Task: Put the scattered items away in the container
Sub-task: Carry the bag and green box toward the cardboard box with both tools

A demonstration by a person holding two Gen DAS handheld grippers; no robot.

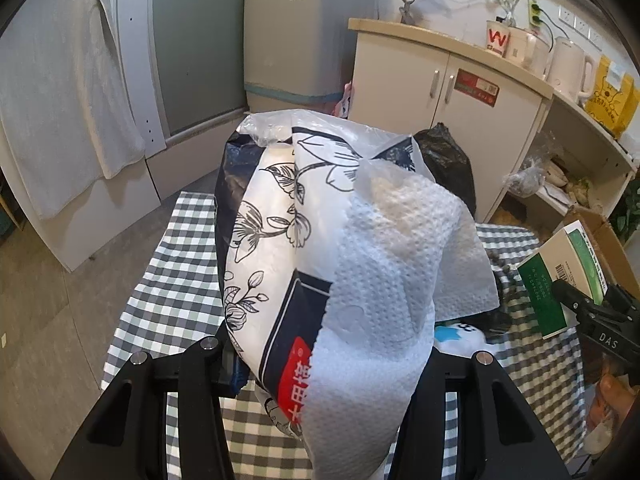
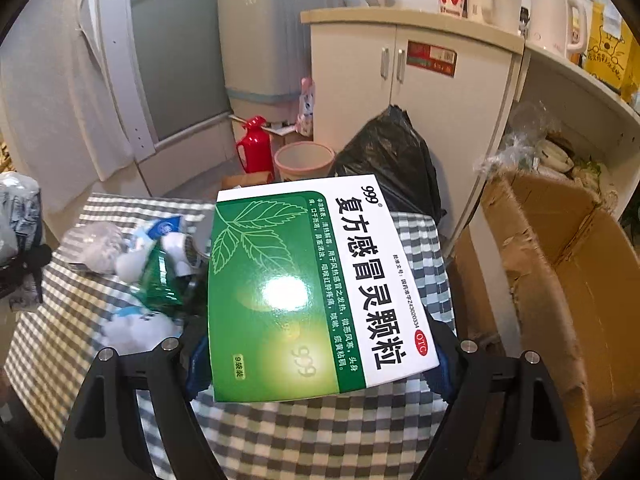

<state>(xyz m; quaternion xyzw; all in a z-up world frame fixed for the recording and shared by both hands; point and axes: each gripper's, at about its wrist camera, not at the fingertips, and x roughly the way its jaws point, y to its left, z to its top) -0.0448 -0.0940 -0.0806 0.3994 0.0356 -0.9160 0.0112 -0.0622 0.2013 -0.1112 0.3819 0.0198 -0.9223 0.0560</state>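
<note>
Your left claw [image 1: 320, 364] is clamped on a soft pack of tissues [image 1: 280, 240]. The pack is white with dark blue edges and black flower drawings. A bumpy white paper towel [image 1: 384, 300] sticks out of it and hangs over the front. You hold the pack up in the air above the worktop [image 1: 168, 280], which has a grey and white checked cloth on it.

Your right claw [image 2: 320, 364] is clamped on a green and white medicine box [image 2: 304, 288]. The box has leaf drawings and big black letters on top. It lies flat between the two fingers, up above the checked cloth.

More things lie in a heap on the worktop, to the left of the medicine box: a crumpled clear wrapper [image 2: 96, 248], a shiny green packet [image 2: 160, 276] and some white and blue bits [image 2: 136, 328].

A big open cardboard box [image 2: 560, 264] stands on the floor just beside the right edge of the worktop. A full black bin bag [image 2: 392, 160] sits behind the worktop, next to a white cupboard [image 2: 440, 92]. A red flask [image 2: 256, 148] and a pink bucket [image 2: 304, 160] stand on the floor farther back.
</note>
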